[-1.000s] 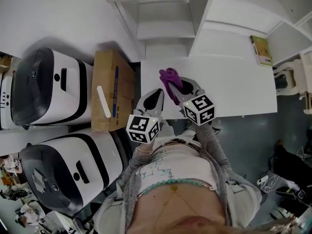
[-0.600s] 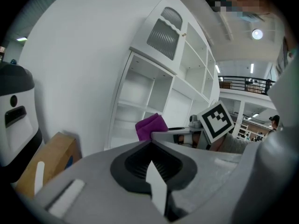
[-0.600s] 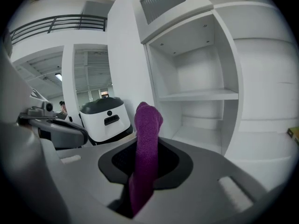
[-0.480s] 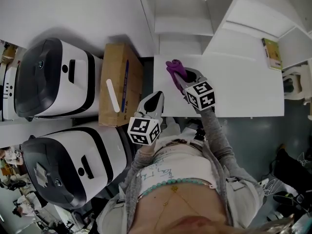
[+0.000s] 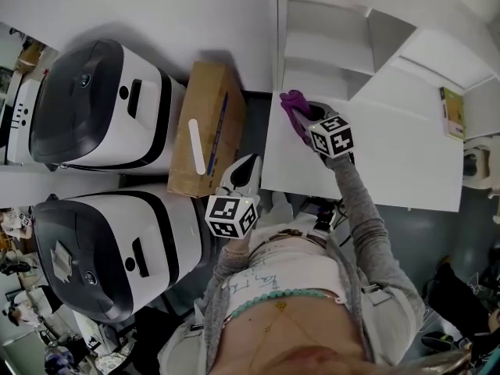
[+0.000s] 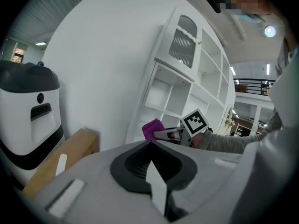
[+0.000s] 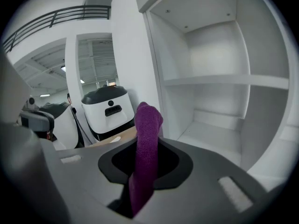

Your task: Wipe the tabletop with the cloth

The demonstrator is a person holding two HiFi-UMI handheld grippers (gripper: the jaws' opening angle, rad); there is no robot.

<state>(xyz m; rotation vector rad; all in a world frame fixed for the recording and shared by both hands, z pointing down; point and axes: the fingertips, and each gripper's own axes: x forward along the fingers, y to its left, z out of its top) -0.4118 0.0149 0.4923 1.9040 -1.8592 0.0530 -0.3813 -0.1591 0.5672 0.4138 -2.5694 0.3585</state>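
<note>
The right gripper [image 5: 306, 122] is seen closed on the purple cloth [image 5: 291, 103], which is pinched between its jaws and stands out beyond their tips as a narrow bunched fold. Compared with a second ago, this gripper has been carried away from the near left part of the white counter [image 5: 375, 170] to the counter's far left corner, just beside the foot of the white shelf unit [image 5: 324, 41], and the sleeved arm behind it is stretched out farther. In the right gripper view the open shelf compartments are shown close ahead. Whether the cloth touches the counter surface cannot be told. The left gripper [image 5: 248, 164] is held where it was, off the counter's near left edge, by the near end of the cardboard box [image 5: 211, 123]. Its jaws are brought together with nothing between them, as before. The head view has been shifted, so that the counter now lies further right in it and the two white-and-black machines [image 5: 94, 108] at the left are shown more fully. No change is seen in the box or the machines themselves.
</note>
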